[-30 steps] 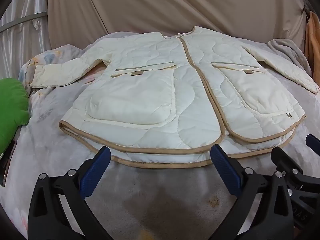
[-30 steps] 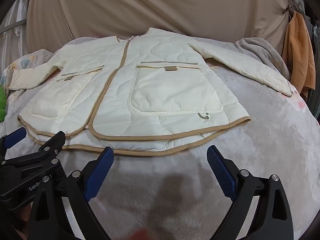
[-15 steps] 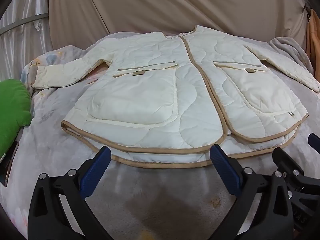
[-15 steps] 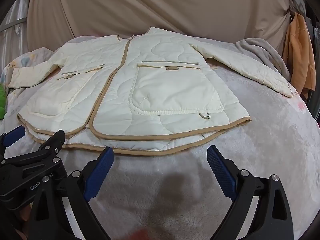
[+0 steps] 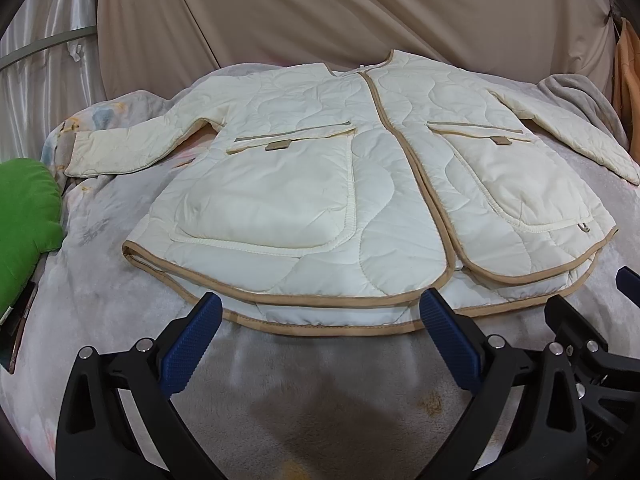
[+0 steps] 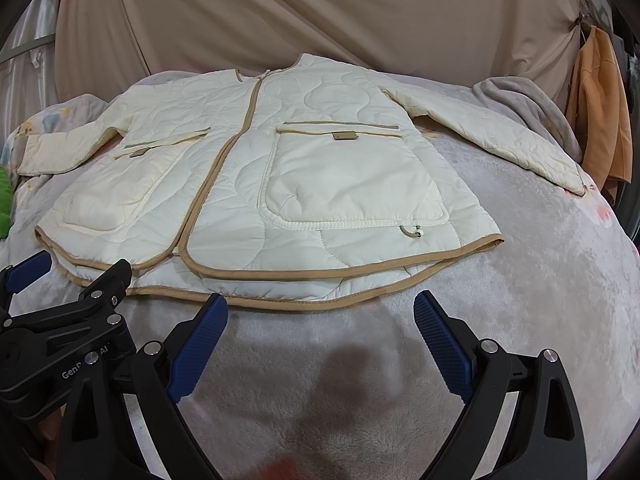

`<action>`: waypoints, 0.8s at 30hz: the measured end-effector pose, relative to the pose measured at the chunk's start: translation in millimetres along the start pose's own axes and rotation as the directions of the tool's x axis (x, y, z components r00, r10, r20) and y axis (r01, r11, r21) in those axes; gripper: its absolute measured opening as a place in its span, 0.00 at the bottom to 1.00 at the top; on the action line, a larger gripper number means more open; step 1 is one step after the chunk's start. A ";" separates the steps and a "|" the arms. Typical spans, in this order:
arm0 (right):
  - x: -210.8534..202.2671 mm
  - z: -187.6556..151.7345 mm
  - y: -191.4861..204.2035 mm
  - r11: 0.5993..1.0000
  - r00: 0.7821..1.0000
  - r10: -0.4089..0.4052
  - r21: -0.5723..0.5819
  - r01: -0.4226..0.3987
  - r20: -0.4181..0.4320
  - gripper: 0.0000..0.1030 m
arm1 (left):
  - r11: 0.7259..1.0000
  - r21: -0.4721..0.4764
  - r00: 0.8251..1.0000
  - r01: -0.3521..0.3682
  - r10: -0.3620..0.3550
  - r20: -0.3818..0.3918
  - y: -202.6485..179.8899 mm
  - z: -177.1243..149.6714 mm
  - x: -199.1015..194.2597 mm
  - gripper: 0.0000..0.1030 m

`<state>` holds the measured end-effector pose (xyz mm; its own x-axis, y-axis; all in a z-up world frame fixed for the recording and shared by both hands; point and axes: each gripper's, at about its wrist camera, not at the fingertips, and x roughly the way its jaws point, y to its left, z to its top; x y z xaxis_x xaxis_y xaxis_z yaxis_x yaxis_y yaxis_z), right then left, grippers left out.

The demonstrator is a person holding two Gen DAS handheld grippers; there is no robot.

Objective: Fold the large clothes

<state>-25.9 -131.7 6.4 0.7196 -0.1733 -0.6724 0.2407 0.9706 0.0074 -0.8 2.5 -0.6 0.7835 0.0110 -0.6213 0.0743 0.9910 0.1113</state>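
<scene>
A cream quilted jacket (image 5: 360,184) (image 6: 280,176) with tan trim lies flat and front-up on a grey fleece blanket (image 5: 320,392) (image 6: 540,300), both sleeves spread outward and two big patch pockets showing. My left gripper (image 5: 320,320) stands open just before the hem, near the jacket's left half, with nothing between its blue pads. Before the hem's right half, my right gripper (image 6: 320,320) also hangs open and empty. Each gripper shows at the edge of the other's view.
A green cushion (image 5: 24,224) lies at the left edge of the bed. A grey blanket (image 6: 528,108) is bunched at the back right, and an orange garment (image 6: 600,108) hangs beyond it. Beige cloth (image 5: 320,12) drapes the back wall.
Both grippers have drifted slightly forward toward the hem, so the jacket looks a little closer. Both stay open and the jacket has not moved.
</scene>
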 end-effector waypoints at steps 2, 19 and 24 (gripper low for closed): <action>-0.1 -0.3 0.1 1.000 1.000 0.000 0.000 0.000 -0.001 0.90 | 1.000 0.001 1.000 -0.001 0.001 0.000 0.7 -0.2 0.1 0.94; 1.1 1.5 2.0 1.000 1.000 0.000 -0.003 0.000 -0.005 0.90 | 1.000 0.003 1.000 -0.004 0.004 -0.001 0.0 -0.2 1.5 0.93; 1.7 1.8 3.5 1.000 1.000 0.000 -0.004 0.000 -0.006 0.90 | 1.000 0.006 1.000 -0.004 0.004 -0.003 0.6 -1.2 1.4 0.93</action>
<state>-22.7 -128.8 6.6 0.7157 -0.1725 -0.6768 0.2381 0.9712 0.0043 -0.3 3.3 -2.3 0.7820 0.0151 -0.6231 0.0750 0.9902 0.1182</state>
